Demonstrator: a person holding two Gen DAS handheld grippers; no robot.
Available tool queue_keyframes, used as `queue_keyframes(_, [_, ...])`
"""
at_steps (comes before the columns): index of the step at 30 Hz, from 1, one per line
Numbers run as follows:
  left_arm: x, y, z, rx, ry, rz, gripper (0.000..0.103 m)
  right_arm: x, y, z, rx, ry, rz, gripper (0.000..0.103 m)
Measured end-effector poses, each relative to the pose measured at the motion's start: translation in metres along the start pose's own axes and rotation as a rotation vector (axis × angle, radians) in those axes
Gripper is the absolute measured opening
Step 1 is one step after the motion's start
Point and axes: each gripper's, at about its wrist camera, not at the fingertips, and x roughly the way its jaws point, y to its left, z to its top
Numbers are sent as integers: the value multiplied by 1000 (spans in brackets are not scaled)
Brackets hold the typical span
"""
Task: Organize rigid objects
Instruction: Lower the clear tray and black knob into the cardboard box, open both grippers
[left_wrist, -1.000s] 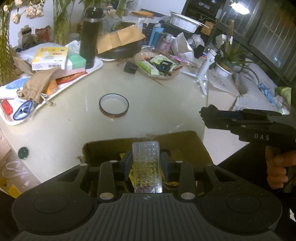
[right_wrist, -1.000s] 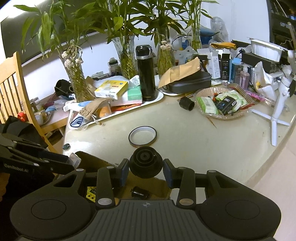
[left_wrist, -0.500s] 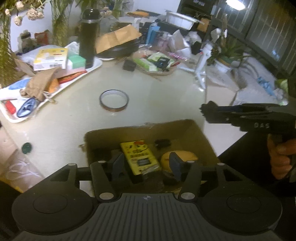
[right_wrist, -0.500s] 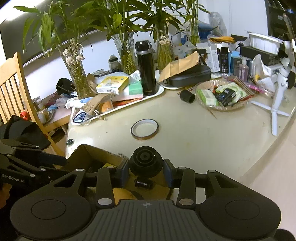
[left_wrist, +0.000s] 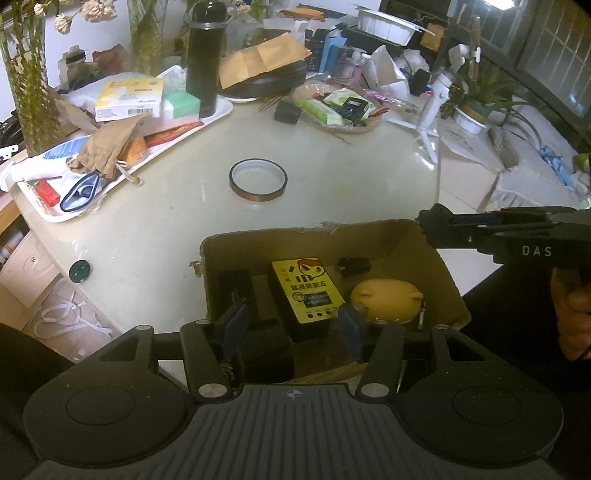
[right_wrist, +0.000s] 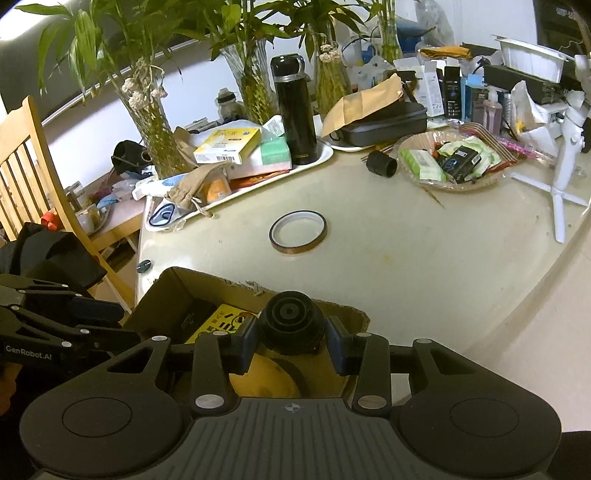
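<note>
An open cardboard box (left_wrist: 424, 258) stands at the table's near edge. Inside lie a black device with a yellow label (left_wrist: 304, 291), a yellow rounded thing (left_wrist: 386, 302), a small black cylinder (left_wrist: 354, 266) and dark boxes (left_wrist: 234, 291). My left gripper (left_wrist: 291, 328) hangs open over the box, nothing between its fingers. My right gripper (right_wrist: 291, 332) is shut on a round black lens-like part (right_wrist: 291, 323) above the box's right end (right_wrist: 177, 291); its tip also shows in the left wrist view (left_wrist: 424, 225). A ring of brown tape (left_wrist: 258, 179) lies flat beyond the box.
A white tray (left_wrist: 218, 114) of boxes and a pouch sits at the back left with a black flask (left_wrist: 202, 55). A dish of packets (left_wrist: 340, 107), a black cup (left_wrist: 286, 112) and a white tripod (left_wrist: 432, 107) stand behind. A wooden chair (right_wrist: 33, 177) is at the left.
My left gripper was shut on a clear plastic case a second ago; it has opened and the case is out of sight. The right gripper has edged over the box with the black part still held.
</note>
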Motion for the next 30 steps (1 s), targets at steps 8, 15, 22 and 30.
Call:
queue_keyframes(8, [0,0,0,-1,1,0,54,3,1,8,-8,-13,-3,43])
queue_keyframes(15, [0,4,1,-7,0,6,54,14,10,3,-85,26,-58,96])
queue_keyframes(22, [0,4,2,-2,-2,9,54,14,13,1,-108,37,-56,103])
queue_keyframes(30, [-2,4,5,6,-15,17,54,14,16,-1,-120,44,-61,103])
